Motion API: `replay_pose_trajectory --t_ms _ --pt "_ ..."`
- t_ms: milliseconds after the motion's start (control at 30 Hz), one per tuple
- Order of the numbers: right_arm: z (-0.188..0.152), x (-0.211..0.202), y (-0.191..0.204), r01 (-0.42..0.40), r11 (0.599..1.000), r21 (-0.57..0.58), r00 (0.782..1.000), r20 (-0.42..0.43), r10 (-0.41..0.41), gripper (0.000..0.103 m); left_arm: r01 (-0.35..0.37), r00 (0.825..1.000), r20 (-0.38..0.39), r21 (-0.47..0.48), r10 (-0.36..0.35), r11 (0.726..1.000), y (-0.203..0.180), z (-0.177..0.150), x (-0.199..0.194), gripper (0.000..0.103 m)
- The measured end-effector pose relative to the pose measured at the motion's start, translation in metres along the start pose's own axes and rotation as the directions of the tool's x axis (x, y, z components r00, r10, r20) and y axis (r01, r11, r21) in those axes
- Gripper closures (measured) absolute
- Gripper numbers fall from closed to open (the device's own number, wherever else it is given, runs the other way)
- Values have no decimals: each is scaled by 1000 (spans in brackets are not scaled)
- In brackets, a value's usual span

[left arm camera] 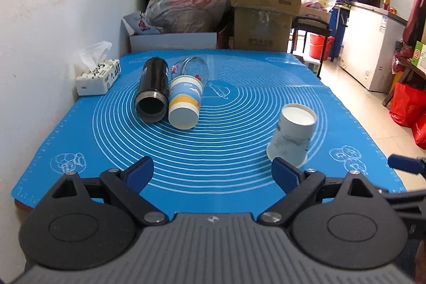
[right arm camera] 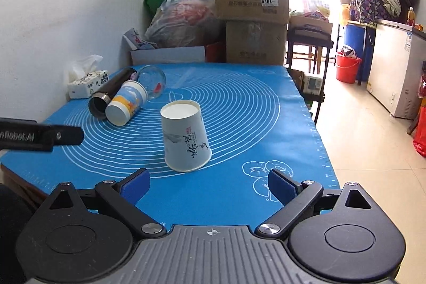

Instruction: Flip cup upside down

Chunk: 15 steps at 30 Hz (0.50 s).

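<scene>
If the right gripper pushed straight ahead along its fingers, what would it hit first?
Most likely the white paper cup, standing upside down on the blue mat just ahead of the open right gripper and roughly centered between its fingers. Depth is uncertain; nothing shows between them.

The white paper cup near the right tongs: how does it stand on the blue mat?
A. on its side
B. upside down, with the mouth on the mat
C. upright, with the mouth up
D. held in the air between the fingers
B: the white paper cup rests wide rim down on the blue mat, its closed base on top, and the open right tongs do not touch it.
</scene>
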State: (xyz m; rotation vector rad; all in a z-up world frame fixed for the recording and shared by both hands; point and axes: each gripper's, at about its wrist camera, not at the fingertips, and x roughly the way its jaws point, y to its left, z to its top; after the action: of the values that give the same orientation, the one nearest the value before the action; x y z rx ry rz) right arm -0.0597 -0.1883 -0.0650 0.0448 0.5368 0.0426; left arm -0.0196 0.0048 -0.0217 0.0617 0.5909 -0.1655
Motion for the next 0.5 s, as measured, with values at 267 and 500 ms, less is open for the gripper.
replay_pose_trajectory --t_ms 267,500 --pt "-5 -29 9 -25 1000 -4 999 45 25 7 -5 1000 29 4 5 1000 2 -20 -29 8" --pt "-6 -38 17 -36 999 -20 998 42 36 7 -9 1000 29 7 9 1000 7 -27 -37 8"
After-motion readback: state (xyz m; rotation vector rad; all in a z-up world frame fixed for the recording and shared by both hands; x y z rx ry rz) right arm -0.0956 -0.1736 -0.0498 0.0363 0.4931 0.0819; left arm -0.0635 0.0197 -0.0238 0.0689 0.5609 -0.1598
